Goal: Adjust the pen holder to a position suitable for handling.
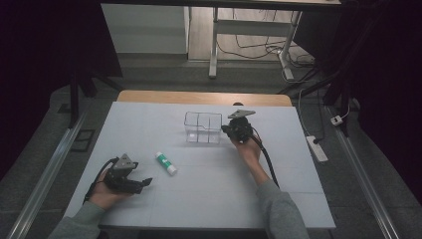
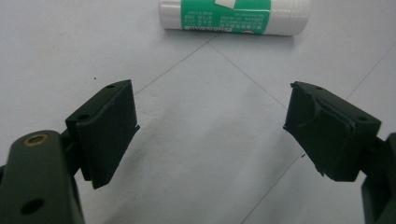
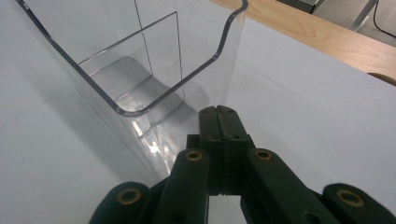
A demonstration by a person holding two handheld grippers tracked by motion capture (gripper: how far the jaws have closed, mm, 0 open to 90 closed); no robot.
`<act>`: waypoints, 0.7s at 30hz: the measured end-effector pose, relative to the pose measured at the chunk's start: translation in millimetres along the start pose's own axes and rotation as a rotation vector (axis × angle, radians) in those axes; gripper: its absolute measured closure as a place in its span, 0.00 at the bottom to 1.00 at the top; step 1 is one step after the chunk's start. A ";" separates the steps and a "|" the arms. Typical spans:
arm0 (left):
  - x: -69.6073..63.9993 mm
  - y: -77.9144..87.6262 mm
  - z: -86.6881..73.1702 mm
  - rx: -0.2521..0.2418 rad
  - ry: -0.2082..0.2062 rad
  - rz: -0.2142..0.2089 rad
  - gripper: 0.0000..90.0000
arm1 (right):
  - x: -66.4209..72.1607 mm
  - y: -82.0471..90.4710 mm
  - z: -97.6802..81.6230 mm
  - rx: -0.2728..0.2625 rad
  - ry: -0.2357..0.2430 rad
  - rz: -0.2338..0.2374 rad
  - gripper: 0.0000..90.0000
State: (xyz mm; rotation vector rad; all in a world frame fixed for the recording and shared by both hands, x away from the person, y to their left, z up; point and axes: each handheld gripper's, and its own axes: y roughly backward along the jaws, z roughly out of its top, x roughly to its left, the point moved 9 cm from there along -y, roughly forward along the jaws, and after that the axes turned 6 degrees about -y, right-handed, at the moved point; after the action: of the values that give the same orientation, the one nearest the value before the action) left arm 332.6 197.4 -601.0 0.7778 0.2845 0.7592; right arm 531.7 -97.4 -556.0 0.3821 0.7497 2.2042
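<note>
Glue stick (image 1: 165,163) lay near clear organiser (image 1: 202,128) | left hand-held gripper (image 2: 210,126) gaped before stick, likely pre-grasp | right hand-held gripper (image 3: 218,114) closed empty, touching organiser | next: advance, straddle stick.

Glue stick (image 2: 234,17) label cropped, perhaps unreadable

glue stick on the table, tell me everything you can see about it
The glue stick is a short white plastic cylinder with a green printed label round its middle and a ribbed white end. It lies on its side on the white table, slanted in the high view, with nothing touching it. It sits between the two hands, nearer the left gripper, whose open jaws point toward it with a gap of bare table between. The label text is too small to read.
</note>
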 end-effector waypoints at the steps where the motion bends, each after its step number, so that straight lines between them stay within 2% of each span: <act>1: 0.0 0.0 0.0 0.000 0.000 0.000 0.18 | 0.0 0.0 0.0 0.000 0.000 0.000 0.99; 5: 0.5 0.6 0.3 -0.004 0.003 0.001 0.18 | -0.5 5.3 -0.4 -0.018 0.002 -0.012 0.99; 12: 0.3 0.5 0.3 -0.008 0.002 -0.006 0.18 | -3.1 19.3 -6.1 -0.016 -0.013 -0.012 0.99; 17: 0.4 0.8 0.2 -0.006 -0.005 -0.005 0.18 | -5.3 34.4 -18.4 0.002 -0.009 -0.014 0.99; 21: -0.2 0.4 0.2 -0.004 -0.010 -0.007 0.18 | -6.8 54.8 -39.2 0.020 -0.015 -0.022 0.95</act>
State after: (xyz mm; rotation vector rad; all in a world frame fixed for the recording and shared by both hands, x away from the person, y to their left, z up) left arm 332.4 197.3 -600.6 0.7758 0.2767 0.7486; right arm 486.1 -147.3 -552.9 0.3978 0.7644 2.1725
